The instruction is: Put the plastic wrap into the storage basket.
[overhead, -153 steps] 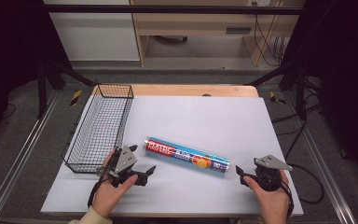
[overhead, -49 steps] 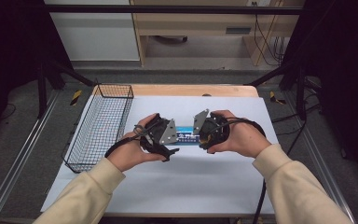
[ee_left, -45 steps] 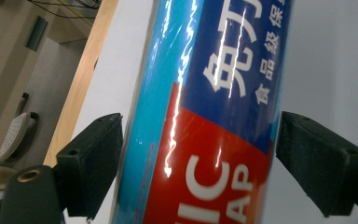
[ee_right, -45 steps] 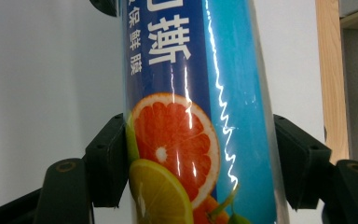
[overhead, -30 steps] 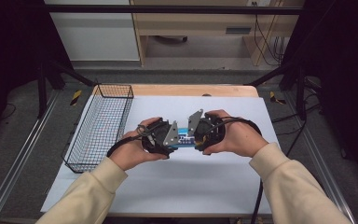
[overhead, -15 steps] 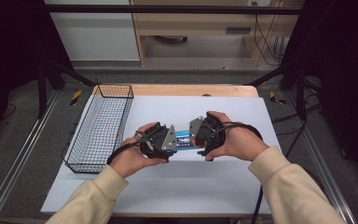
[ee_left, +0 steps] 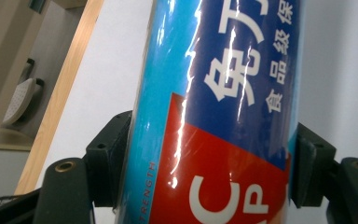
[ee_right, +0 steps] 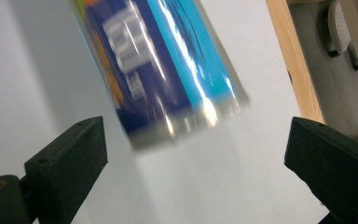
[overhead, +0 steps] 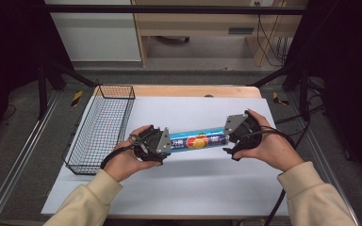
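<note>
- Gripping one end of the blue foil-wrap roll [ee_left: 223, 112], the left gripper [overhead: 154, 144] has its jaws clenched on it, a black pad pressed to each side of the glossy tube.
- Standing wide apart, the right gripper's [overhead: 235, 136] jaws have just been opening; the roll's other end [ee_right: 168, 74] sits ahead of them, touching neither pad.
- The roll hangs roughly level above the white surface [overhead: 179, 188], held at the end nearer the wire basket [overhead: 101, 129], which stands just beside that end.
- Risk: with one grip at the very end, the far end could sag or swing, since all the weight hangs away from the basket.
- Risk: the slick wrapper may let the tube twist or slide between the pads if the left hand [overhead: 127, 162] tilts quickly.
- Risk: carried toward the basket, the long roll could catch the rim and be knocked loose unless it is lined up with the basket's length.
</note>
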Demonstrator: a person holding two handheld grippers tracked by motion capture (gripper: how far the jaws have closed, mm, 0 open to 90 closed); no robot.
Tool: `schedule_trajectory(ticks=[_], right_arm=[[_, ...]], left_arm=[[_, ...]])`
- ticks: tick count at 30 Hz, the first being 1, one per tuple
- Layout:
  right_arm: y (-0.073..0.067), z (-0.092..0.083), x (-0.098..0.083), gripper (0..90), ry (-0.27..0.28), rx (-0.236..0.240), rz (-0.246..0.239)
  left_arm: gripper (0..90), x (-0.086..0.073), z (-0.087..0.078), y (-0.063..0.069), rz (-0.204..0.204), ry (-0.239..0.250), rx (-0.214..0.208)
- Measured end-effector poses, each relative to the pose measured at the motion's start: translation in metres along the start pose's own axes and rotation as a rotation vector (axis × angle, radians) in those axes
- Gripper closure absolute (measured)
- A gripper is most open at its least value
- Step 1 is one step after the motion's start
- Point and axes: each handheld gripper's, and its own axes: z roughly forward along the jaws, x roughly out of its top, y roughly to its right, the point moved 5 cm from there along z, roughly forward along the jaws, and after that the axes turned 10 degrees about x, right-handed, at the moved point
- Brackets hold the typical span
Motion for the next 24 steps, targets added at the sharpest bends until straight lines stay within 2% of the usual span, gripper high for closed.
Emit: schedule_trajectory(ticks=[2, 3, 4, 5, 7, 8, 9, 10, 13, 14, 15, 16, 17, 19, 20, 21, 24], right_arm=[[0.001, 0.000, -0.007, 5.9, 0.012, -0.010, 0.026], [0.002, 0.001, -0.012, 5.9, 0.026, -0.019, 0.064], [0.002, 0.001, -0.012, 5.9, 0.026, -0.019, 0.064], [0.004, 0.004, -0.021, 6.6, 0.051, -0.041, 0.114], [0.003, 0.009, -0.026, 7.4, 0.080, -0.058, 0.161], [0.003, 0.009, -0.026, 7.4, 0.080, -0.058, 0.161], [0.002, 0.012, -0.028, 7.6, 0.101, -0.061, 0.178], [-0.002, 0.019, -0.031, 7.1, 0.127, -0.069, 0.220], [-0.006, 0.030, -0.035, 7.1, 0.176, -0.082, 0.289], [-0.006, 0.030, -0.035, 7.1, 0.176, -0.082, 0.289], [-0.008, 0.037, -0.039, 7.2, 0.187, -0.100, 0.332], [-0.008, 0.037, -0.039, 7.2, 0.187, -0.100, 0.332], [-0.010, 0.042, -0.043, 7.1, 0.206, -0.108, 0.395], [-0.011, 0.048, -0.049, 7.4, 0.232, -0.120, 0.466], [-0.011, 0.048, -0.049, 7.4, 0.232, -0.120, 0.466], [-0.012, 0.054, -0.057, 8.2, 0.273, -0.140, 0.542], [-0.013, 0.064, -0.069, 8.7, 0.301, -0.182, 0.616]], left_arm=[[28.8, -0.002, -0.001, -0.001, -0.002, -0.005, 0.003], [28.8, -0.005, -0.004, -0.002, -0.007, -0.008, 0.010], [28.8, -0.005, -0.004, -0.002, -0.007, -0.008, 0.010], [28.8, -0.007, -0.007, -0.004, -0.021, -0.008, 0.016], [28.9, -0.010, -0.011, -0.006, -0.036, -0.007, 0.020], [28.9, -0.010, -0.011, -0.006, -0.036, -0.007, 0.020], [28.9, -0.010, -0.012, -0.008, -0.043, -0.001, 0.030], [29.0, -0.012, -0.015, -0.011, -0.061, -0.005, 0.036], [29.1, -0.014, -0.019, -0.014, -0.076, -0.004, 0.044], [29.1, -0.014, -0.019, -0.014, -0.076, -0.004, 0.044], [29.1, -0.014, -0.022, -0.016, -0.097, 0.003, 0.051], [29.1, -0.014, -0.022, -0.016, -0.097, 0.003, 0.051], [29.2, -0.014, -0.025, -0.018, -0.107, 0.002, 0.059], [29.2, -0.013, -0.028, -0.020, -0.118, 0.005, 0.066], [29.2, -0.013, -0.028, -0.020, -0.118, 0.005, 0.066], [29.2, -0.012, -0.030, -0.022, -0.126, 0.007, 0.076], [29.3, -0.011, -0.037, -0.027, -0.138, 0.000, 0.089]])
